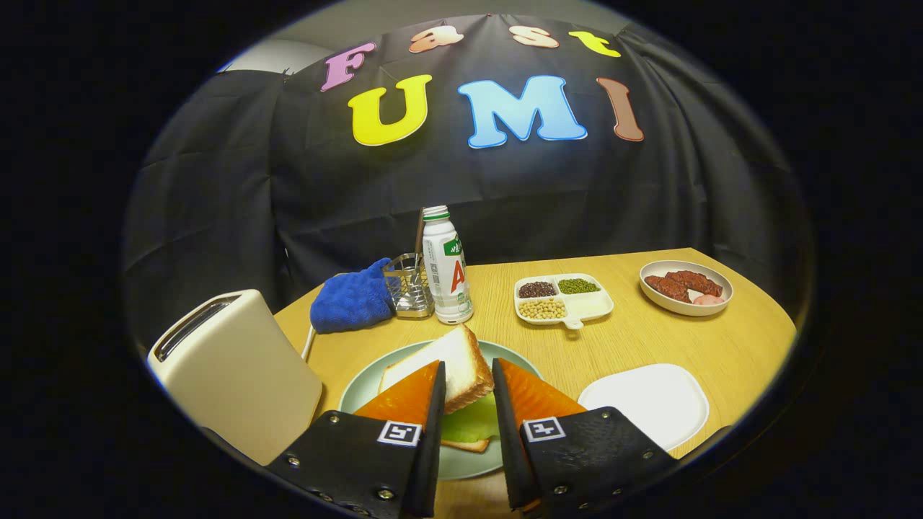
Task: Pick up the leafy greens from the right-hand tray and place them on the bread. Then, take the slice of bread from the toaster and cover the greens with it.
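right at the front, the gripper (467, 382) hangs over the pale green plate (360, 389) with its fingers (433, 425) spread a little, a narrow gap between them and nothing pinched. in that gap you can see the leafy greens (470, 427) lying on a bottom slice of bread (467, 445), and the top slice (454, 364) sits over them, tilted, its crust close to the fingertips, whether touching them i cannot tell. to the left of the plate stands the cream toaster (238, 375) near the worktop (649, 339) edge. to the right, the white tray (645, 404) lies bare. further back, a blue cloth (352, 297), a metal holder (408, 286) and a white bottle (445, 265) stand in a row. beyond the tray, a divided dish (564, 299) of beans and, farthest right, a bowl (685, 287) with reddish pieces.
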